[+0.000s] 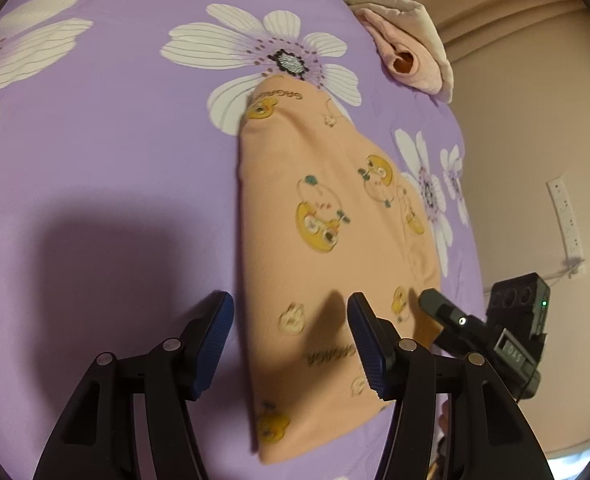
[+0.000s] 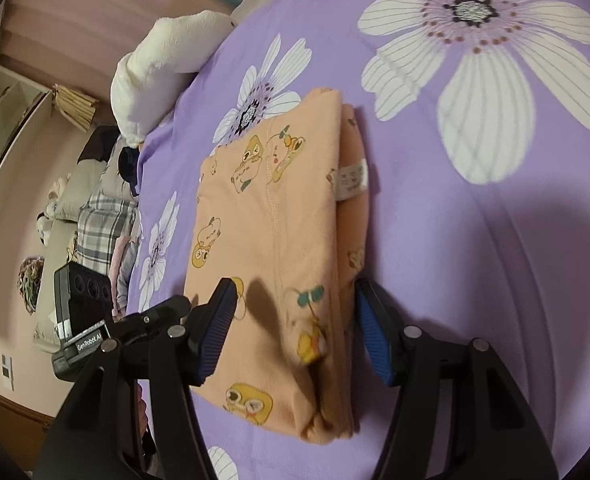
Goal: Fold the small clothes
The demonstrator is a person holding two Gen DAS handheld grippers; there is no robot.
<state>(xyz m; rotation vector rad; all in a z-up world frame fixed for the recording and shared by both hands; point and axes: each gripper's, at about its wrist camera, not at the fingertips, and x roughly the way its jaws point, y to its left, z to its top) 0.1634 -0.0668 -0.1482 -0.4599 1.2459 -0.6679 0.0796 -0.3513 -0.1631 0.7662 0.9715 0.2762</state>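
Folding stage: the peach garment (image 2: 271, 240), printed with small yellow cartoon animals, is seen laid flat in a compact oblong of several layers, so most of the folding is judged done.
Garment position: it is laid on the purple bedsheet (image 2: 475, 280), close below both tools, with a white care label (image 2: 351, 181) shown at its right edge in the right wrist view.
Left gripper (image 1: 291, 344): its jaws are held apart over the near end of the garment; nothing is pinched between the blue pads.
Right gripper (image 2: 295, 328): its jaws are likewise spread, one to each side of the near end, and no cloth is gripped.
Work left: perhaps one last fold or some smoothing is called for; the near corner looks slightly lumpy, though blur makes this uncertain.
Other clothes: a pink item (image 1: 411, 60) is seen bunched at the far edge of the bed, apparently not yet folded.
Surface: a soft bed is covered by a sheet patterned with large white flowers (image 2: 479, 32).
Room: pale pink walls, a white cushion (image 2: 163, 64) at the bed's edge, and a wall socket strip (image 1: 567, 216) are visible.
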